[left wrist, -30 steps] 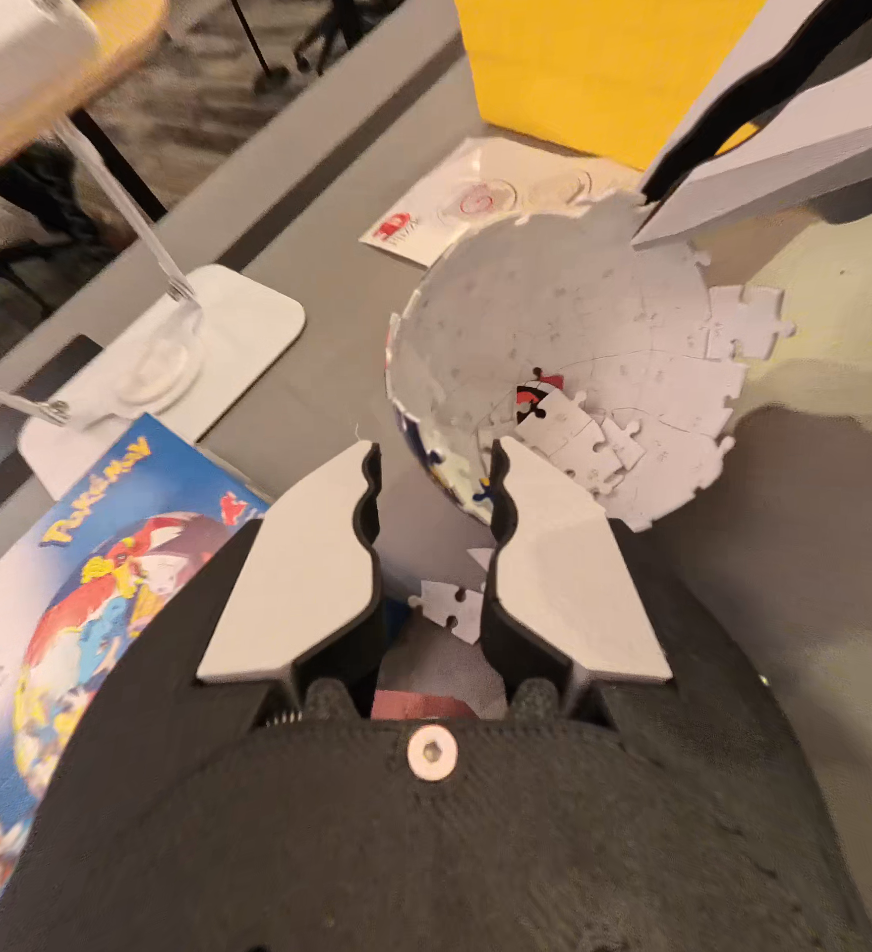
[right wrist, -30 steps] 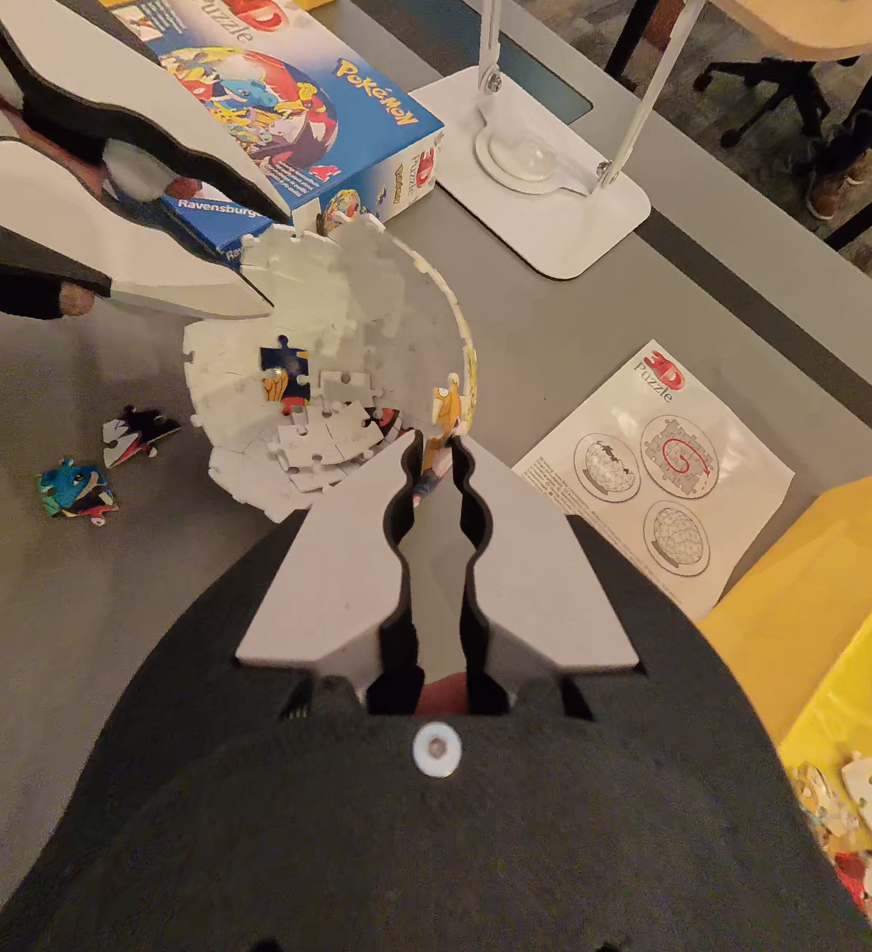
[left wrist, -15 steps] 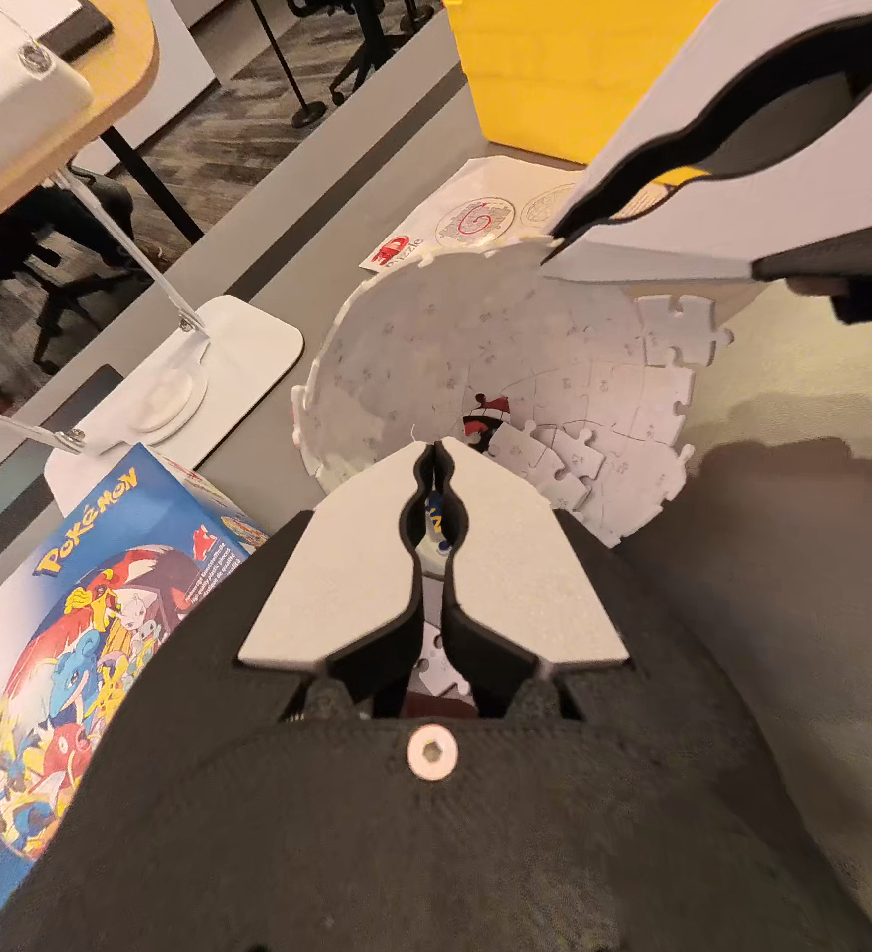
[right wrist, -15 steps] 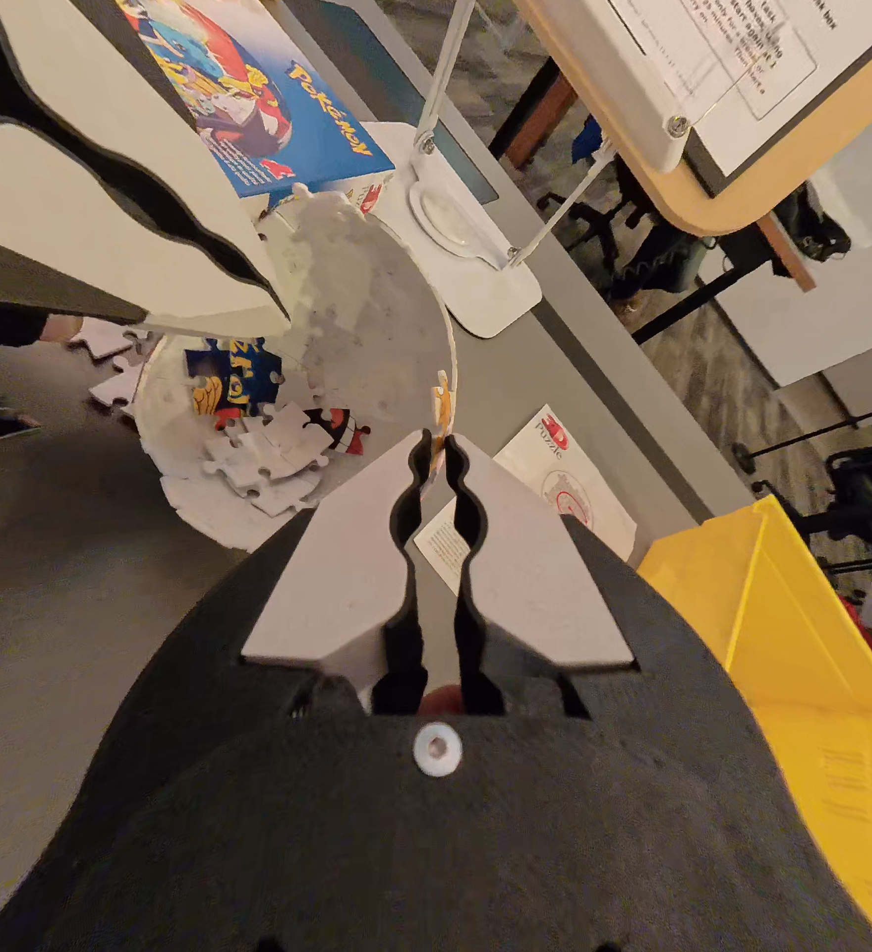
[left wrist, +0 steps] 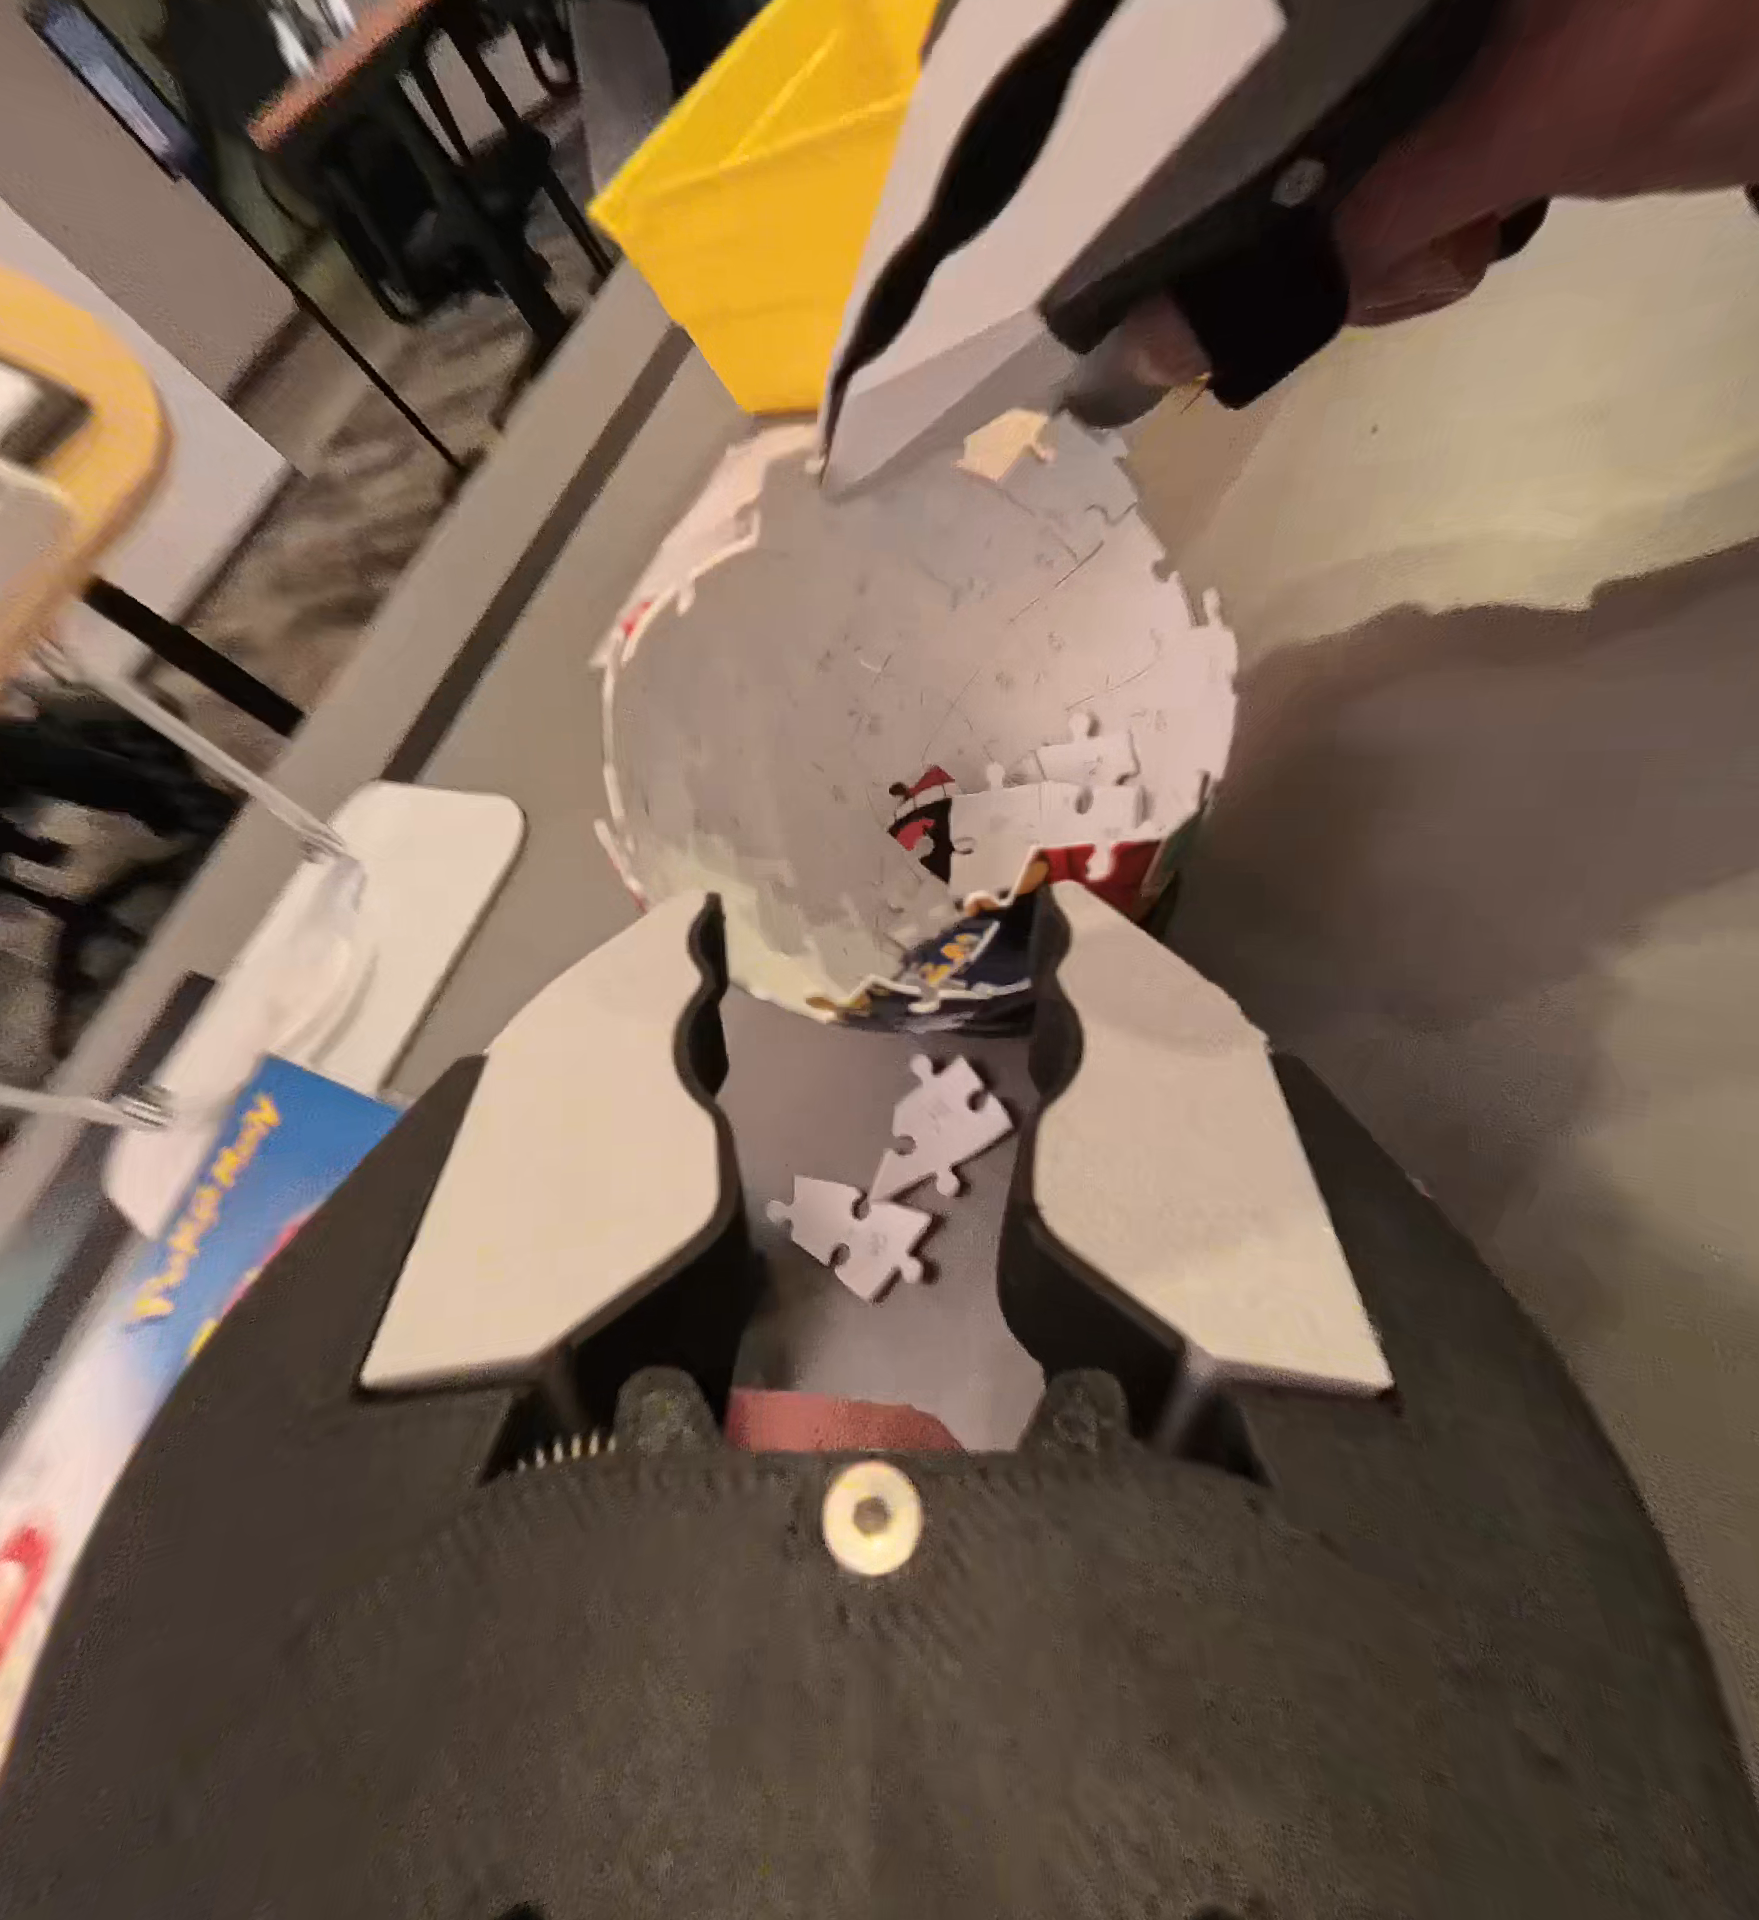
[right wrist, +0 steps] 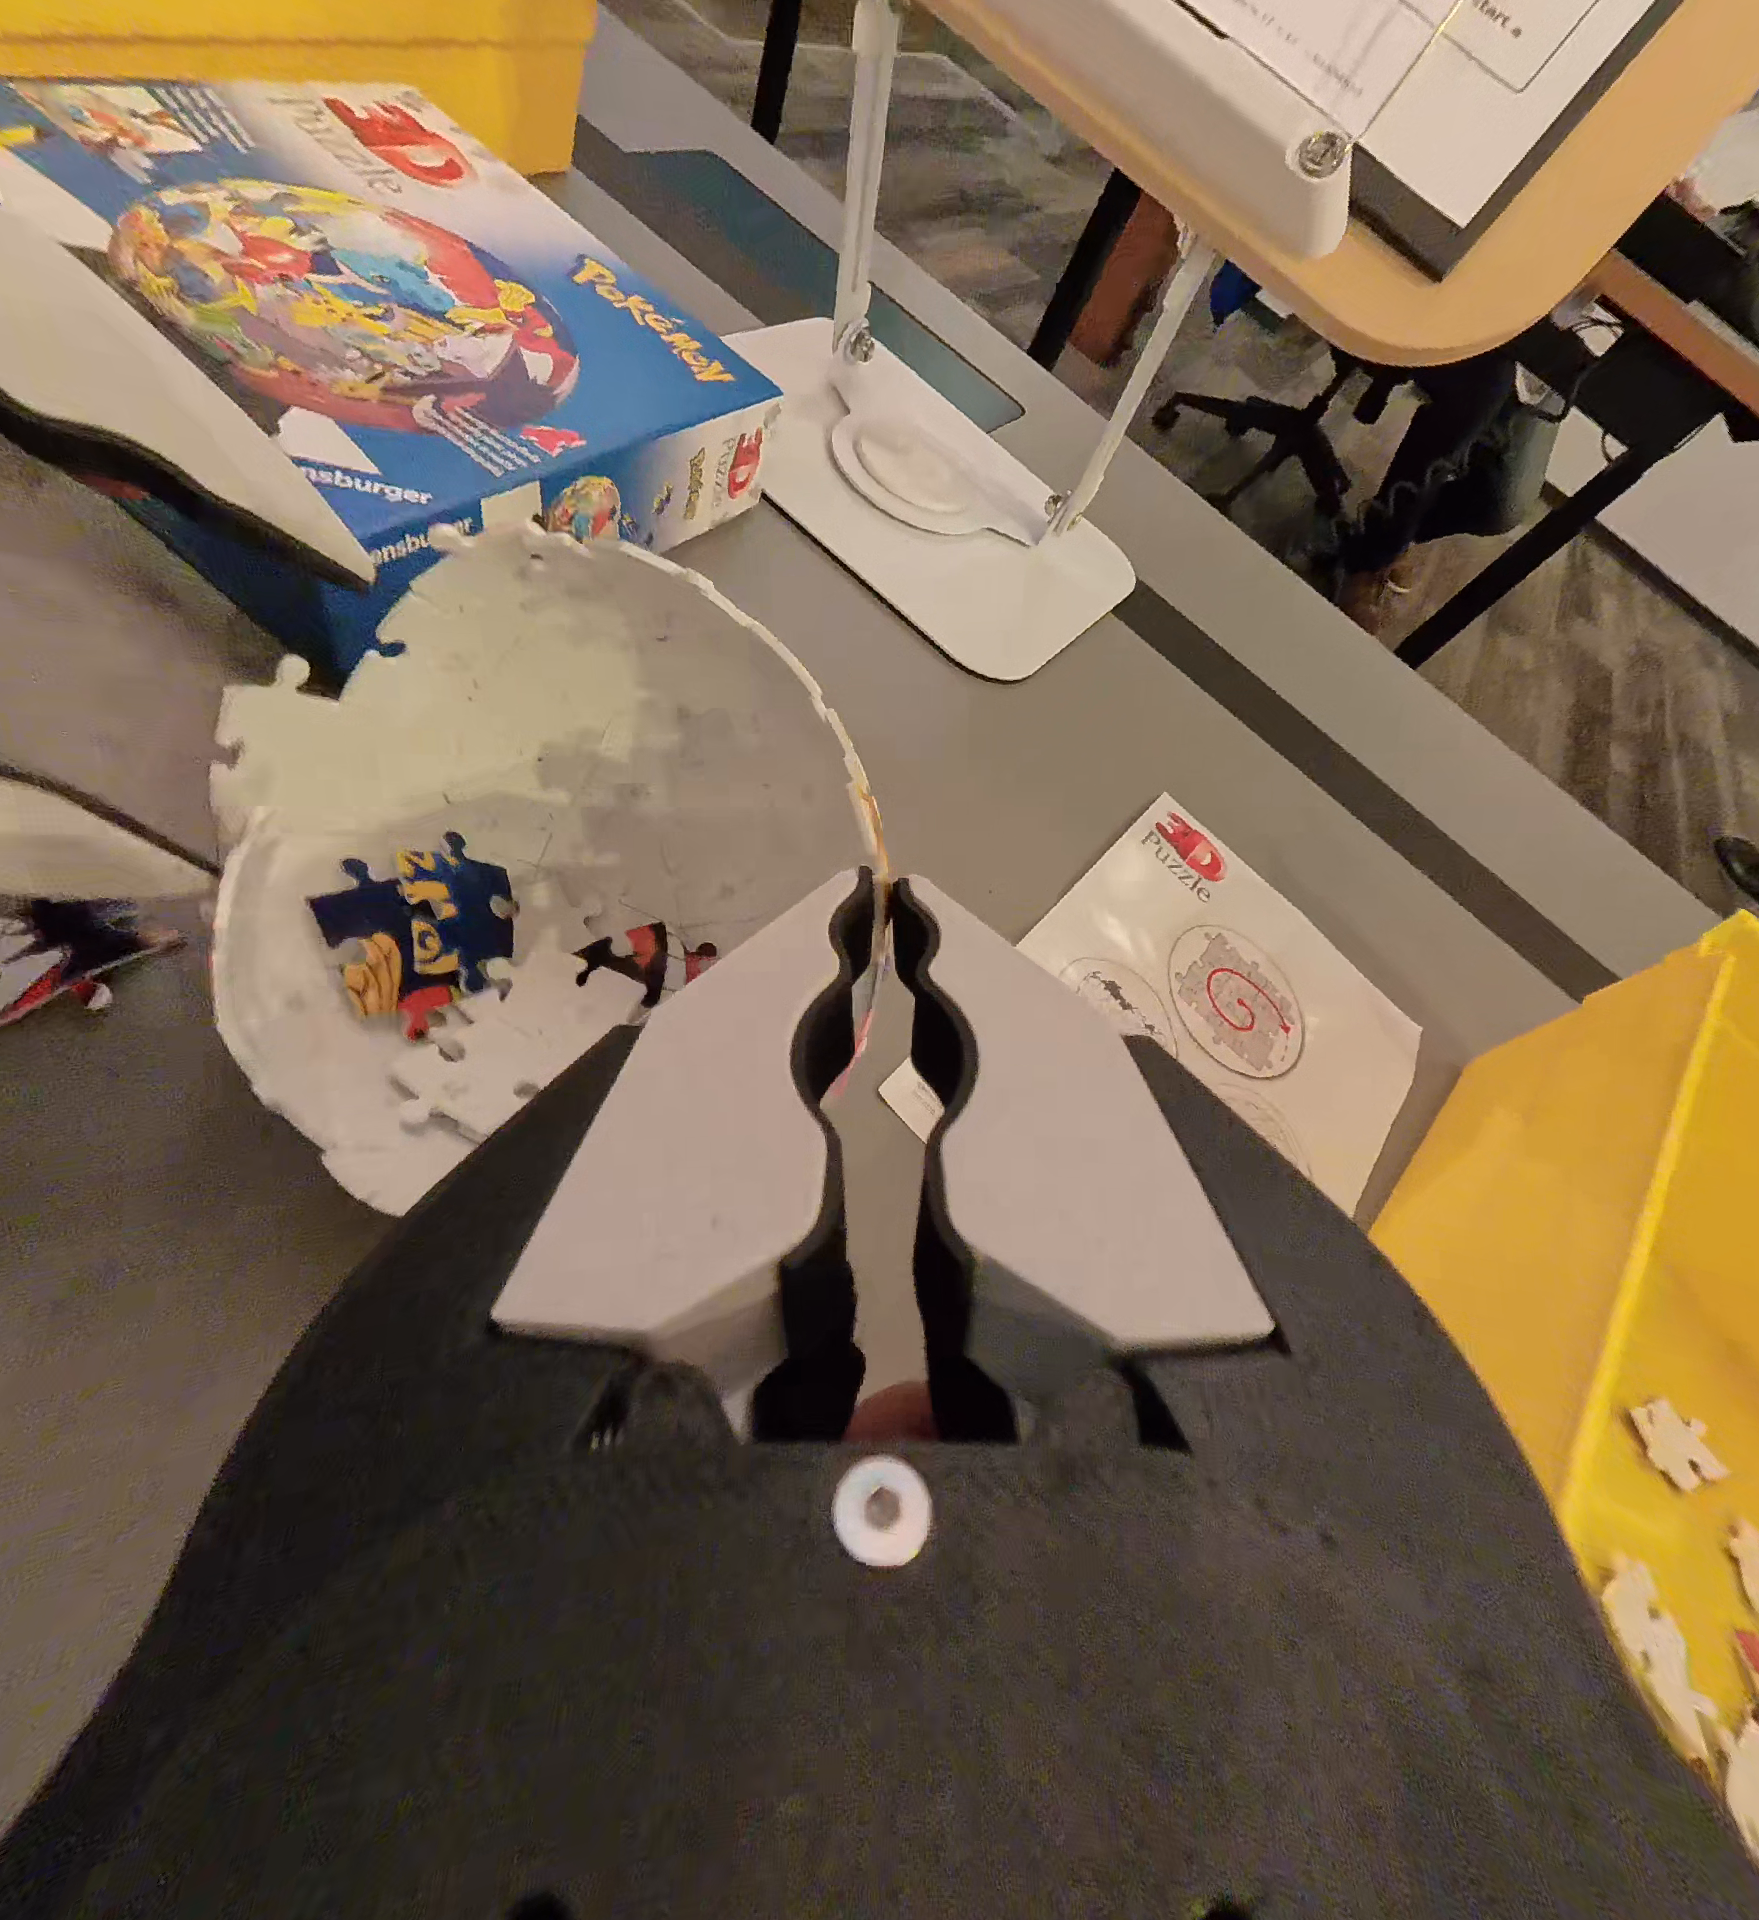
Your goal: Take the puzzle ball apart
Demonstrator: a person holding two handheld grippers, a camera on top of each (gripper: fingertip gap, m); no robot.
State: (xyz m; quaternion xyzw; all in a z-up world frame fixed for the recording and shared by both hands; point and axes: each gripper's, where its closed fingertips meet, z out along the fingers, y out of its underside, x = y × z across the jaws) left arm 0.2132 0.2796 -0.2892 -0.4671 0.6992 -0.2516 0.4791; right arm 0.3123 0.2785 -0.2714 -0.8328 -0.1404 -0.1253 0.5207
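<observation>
White curved puzzle ball (right wrist: 542, 748) shell, jagged rim pinched.

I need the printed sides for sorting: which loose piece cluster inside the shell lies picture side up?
The blue-and-yellow cluster on the puzzle ball shell's floor; neighbouring loose pieces show plain white backs.

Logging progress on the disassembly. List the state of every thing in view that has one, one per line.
puzzle ball: partly dismantled, an open shell with loose pieces inside
left hand-held gripper: open, holding nothing
right hand-held gripper: shut on the puzzle ball rim
puzzle box: closed, lying flat
yellow bin: open, pieces inside
instruction sheet: lying flat
</observation>
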